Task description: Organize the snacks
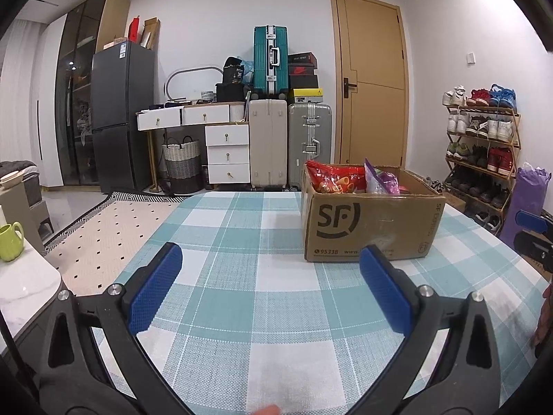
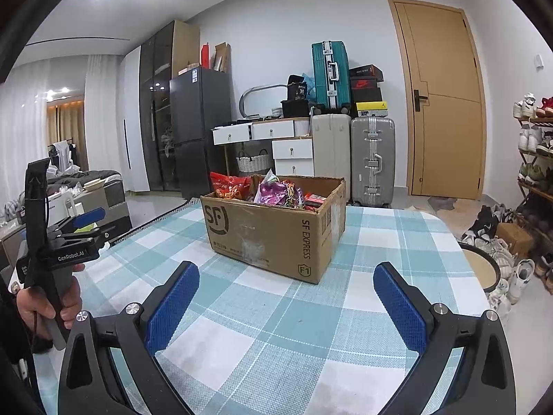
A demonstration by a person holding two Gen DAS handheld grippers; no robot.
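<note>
On table: box point(image 2: 273, 231) holding snack bags point(image 2: 276, 192).

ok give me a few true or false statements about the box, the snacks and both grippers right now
1. The cardboard box stands on the checked tablecloth. True.
2. The left gripper is clamped on a snack. False: it is open and holds nothing.
3. A red snack bag sticks up out of the box. True.
4. The right gripper reaches inside the box. False: it is open, short of the box.
5. Snacks lie scattered on the cloth. False: all visible ones sit in the box.

Fridge point(image 1: 122, 114), suitcases point(image 1: 269, 60), door point(image 1: 375, 79), shoe rack point(image 1: 482, 145).
</note>
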